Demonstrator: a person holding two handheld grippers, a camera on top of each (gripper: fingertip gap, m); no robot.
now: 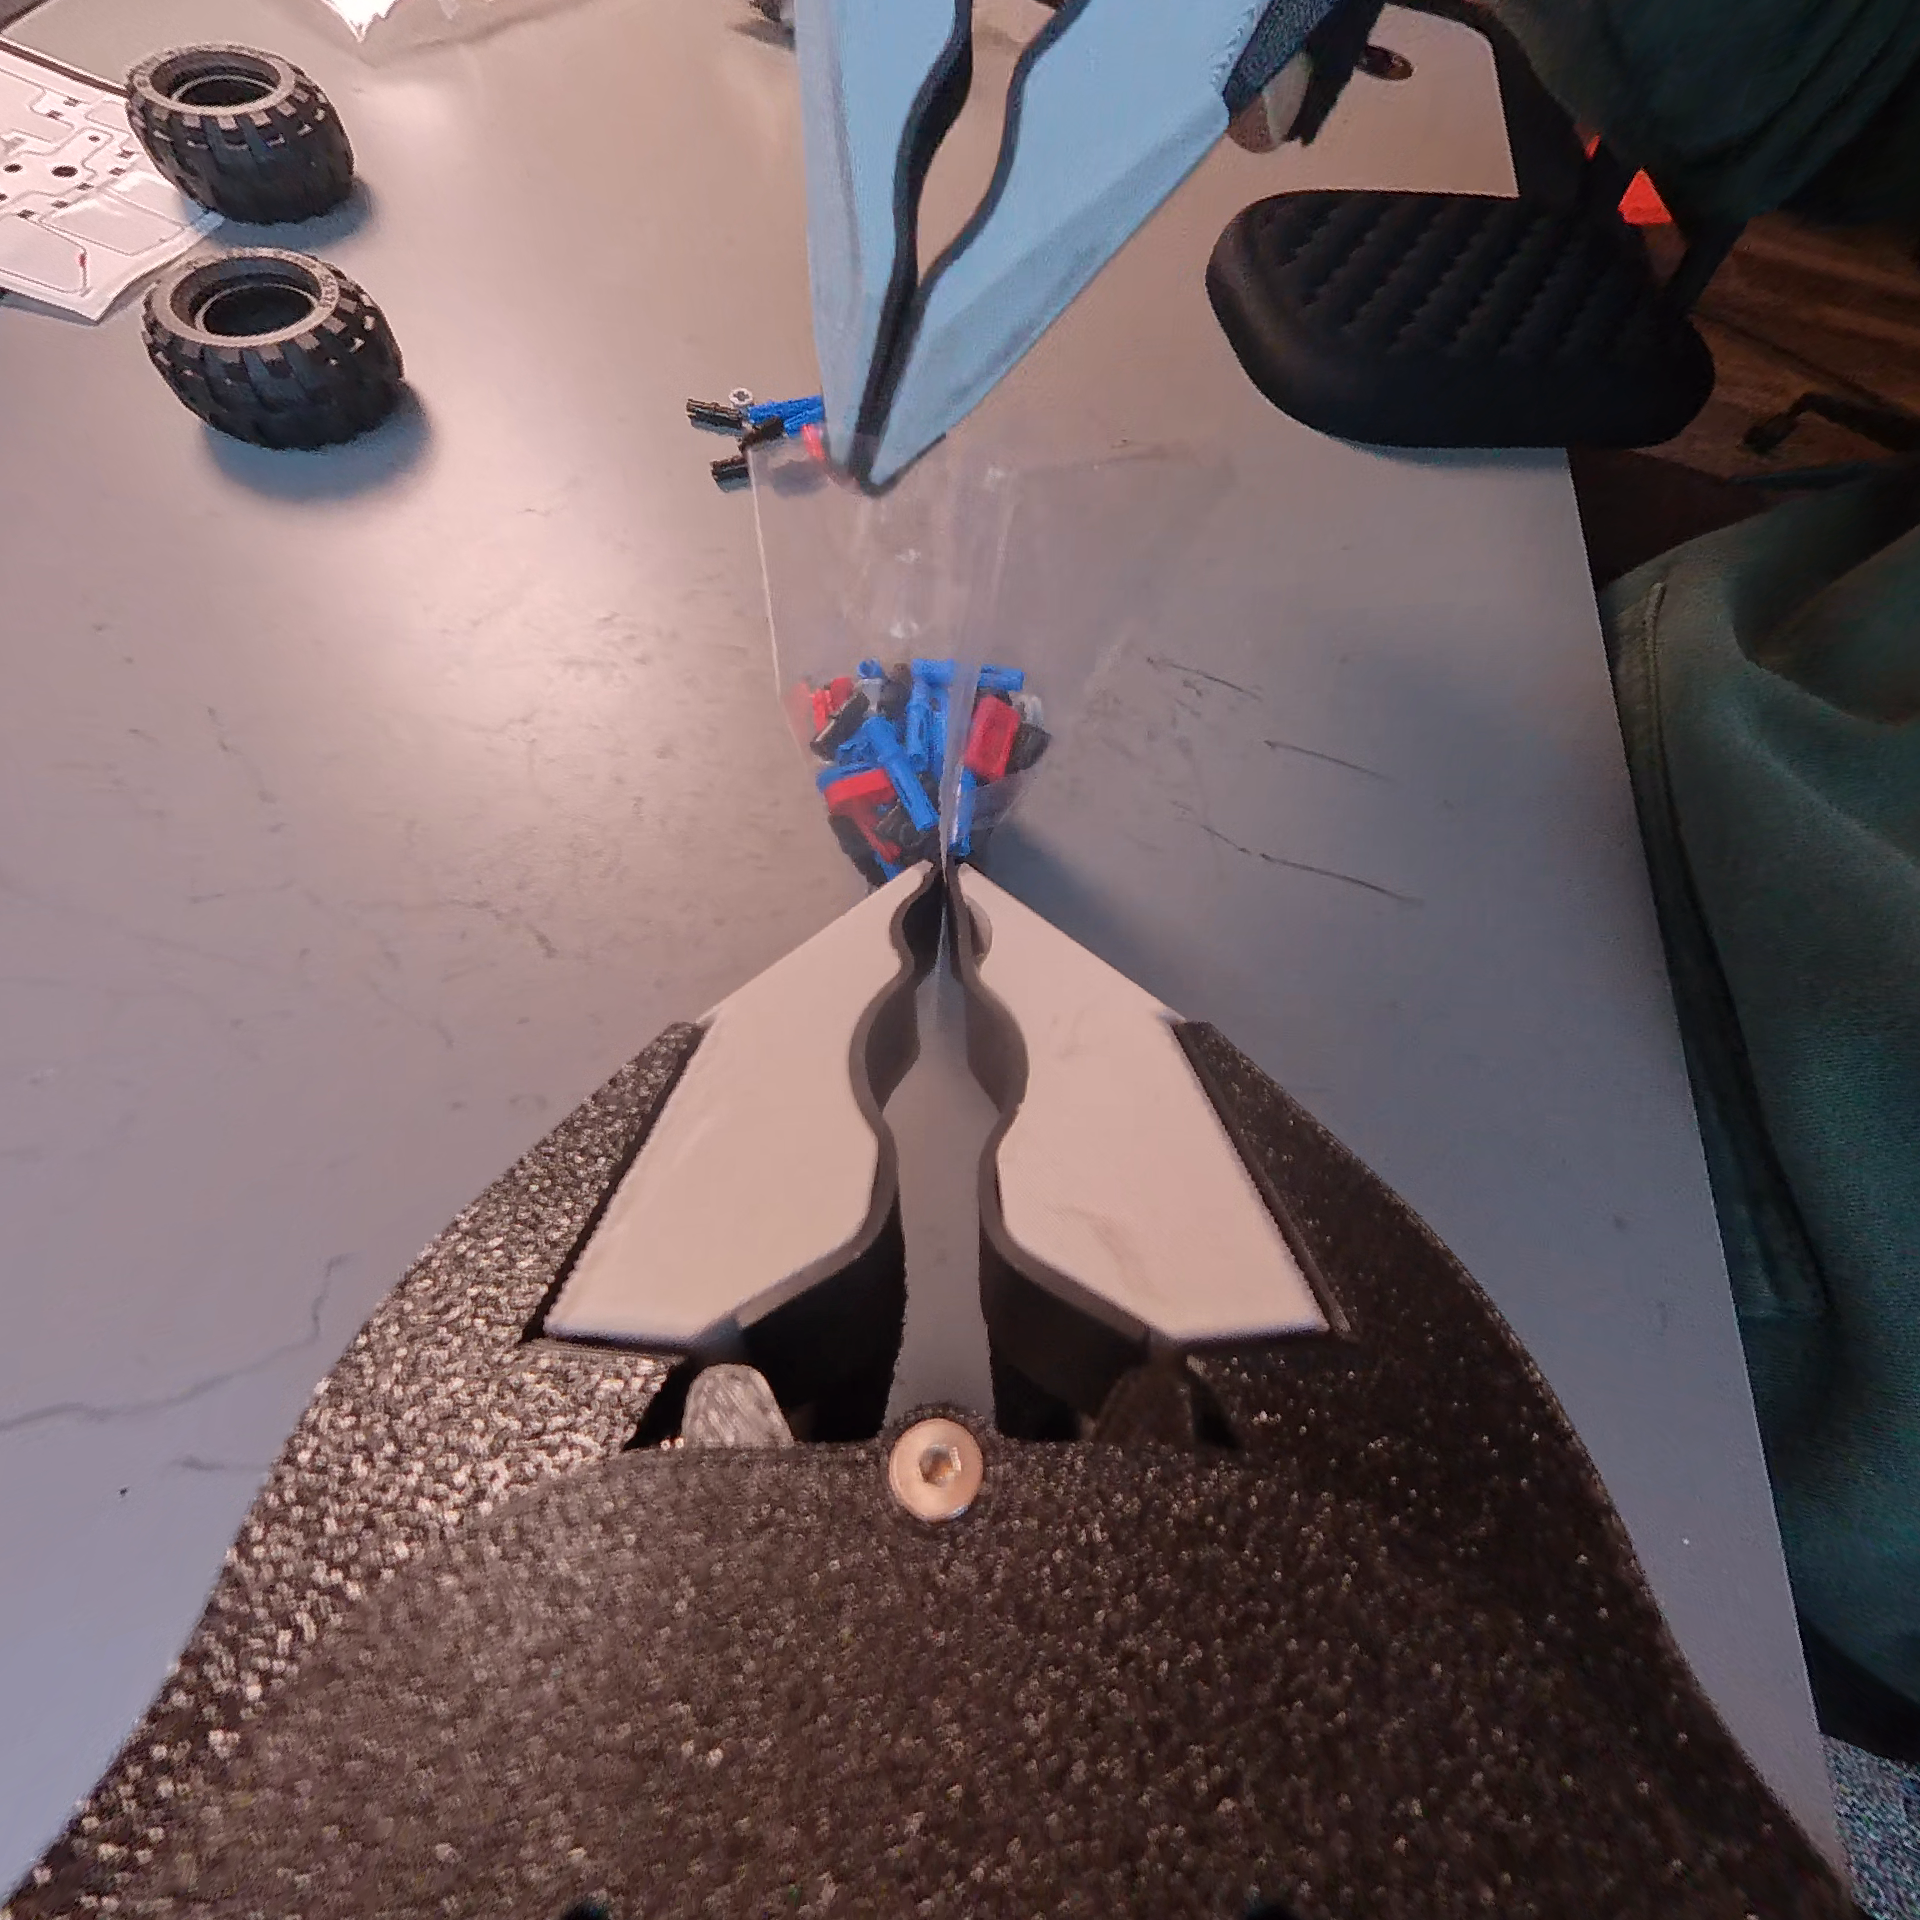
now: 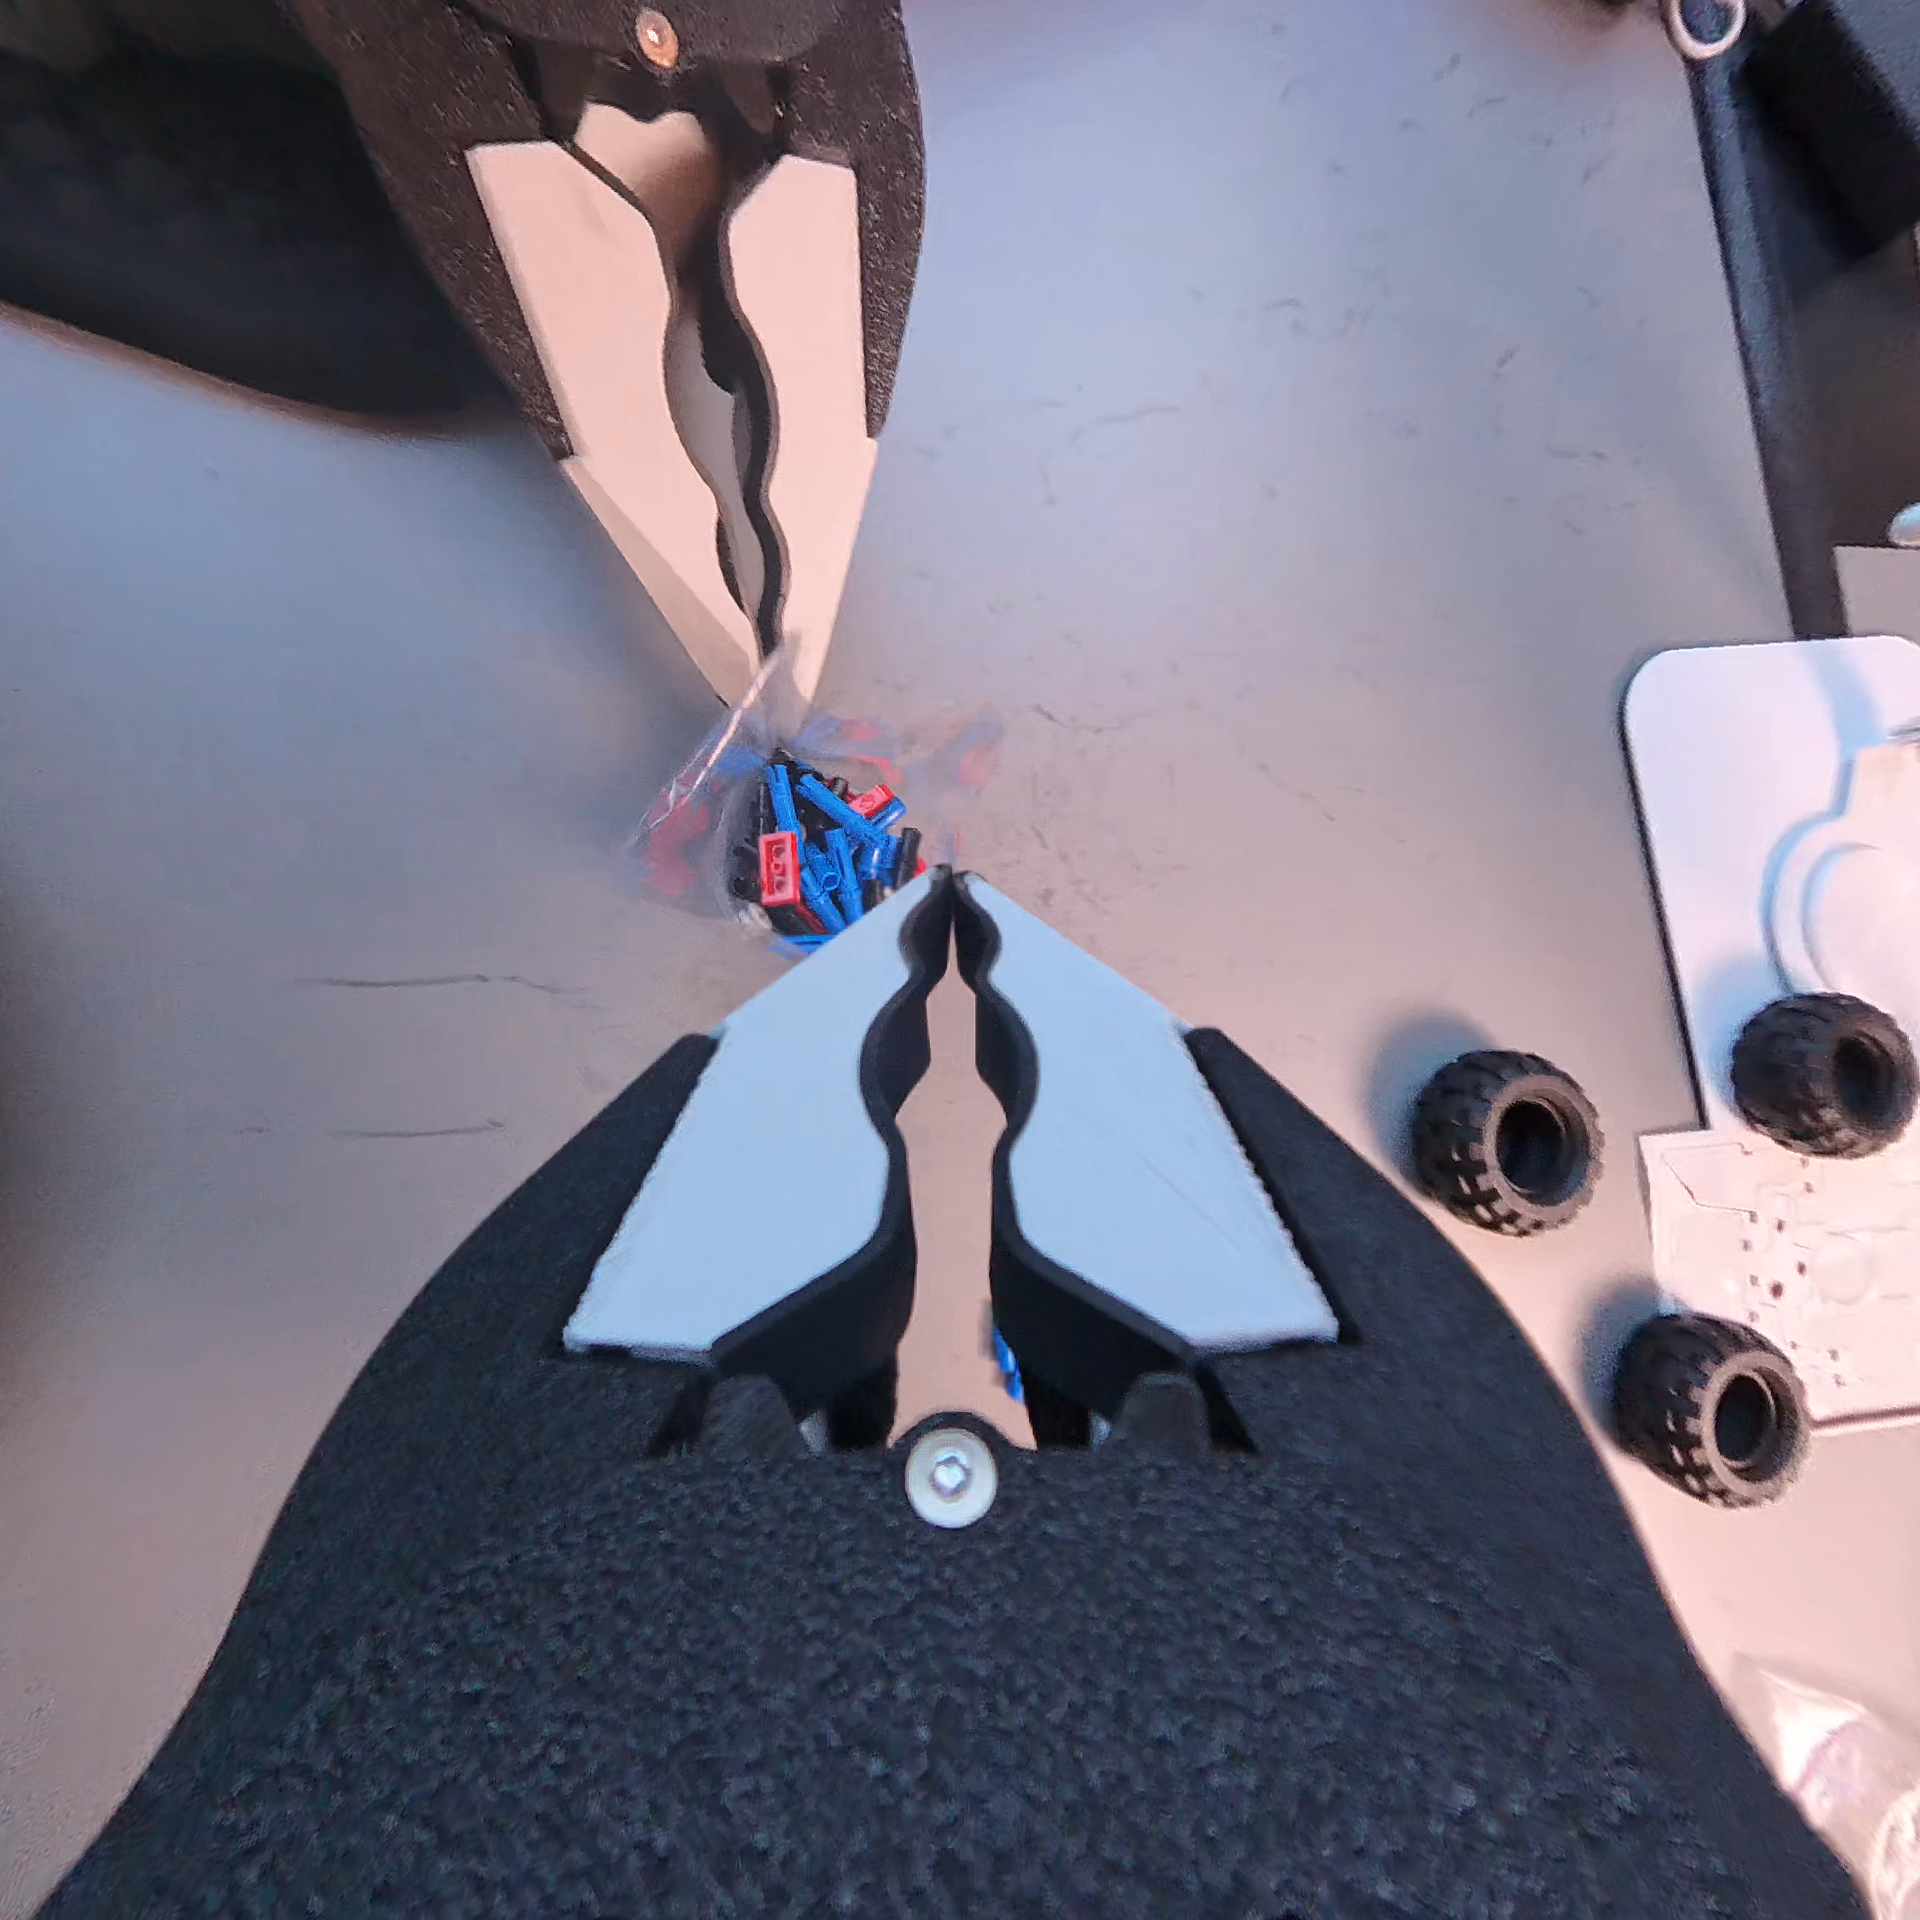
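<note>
The left gripper (image 1: pixel 943 873) has its jaws pressed together on one edge of a clear plastic bag (image 1: pixel 914 623), and the right gripper (image 2: pixel 951 875), jaws likewise closed, pinches the opposite edge, so the bag is stretched between the two just above the grey desk (image 1: pixel 364 831). Inside it, bunched at the left gripper's end, lies a heap of small blue, red and black building pieces (image 1: pixel 914 758). A few loose pins (image 1: pixel 753 421) lie on the desk beside the right gripper. Farther off stand three black toy tyres (image 2: pixel 1507 1143) by a white sheet (image 2: pixel 1808 1278), partly on a pale tray (image 2: pixel 1704 790).
</note>
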